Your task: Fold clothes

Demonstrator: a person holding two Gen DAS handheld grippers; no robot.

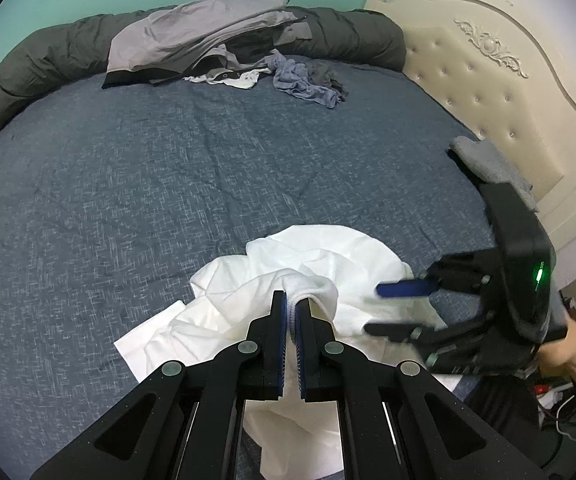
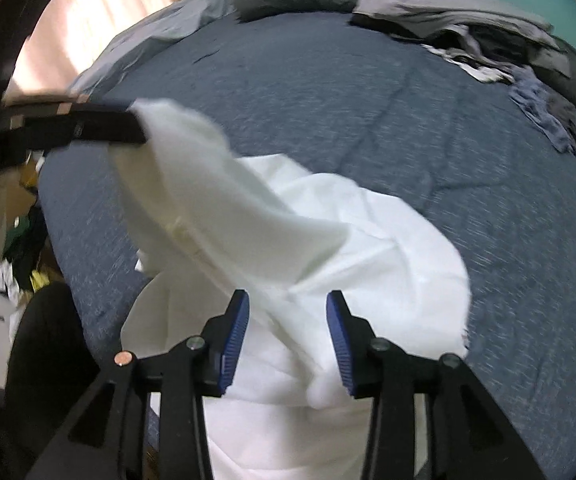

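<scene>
Two wrist-cam views over a bed w/ a dark blue bedspread [image 1: 127, 184]. A white garment [image 1: 328, 264] lies crumpled at the near edge of the bed, partly lifted. Left gripper [image 1: 291, 304] has its jaws closed on a thick ribbed fold of the white garment, prob. a collar or hem, holding it up off the bedspread. Right gripper [image 2: 288, 312], seen in its own view, has jaws open w/ blue pads [image 2: 235, 340] either side of the white cloth, not pinching it. In the left view it sits to the right, blurred, a hand [image 1: 568, 352] behind it. At the far side: a dark grey duvet [image 1: 47, 60] rolled along the teal wall, a pile of grey clothes [image 1: 191, 36] on it, a crumpled blue garment [image 1: 300, 80] nearby. Cream tufted headboard [image 1: 488, 80] at right
</scene>
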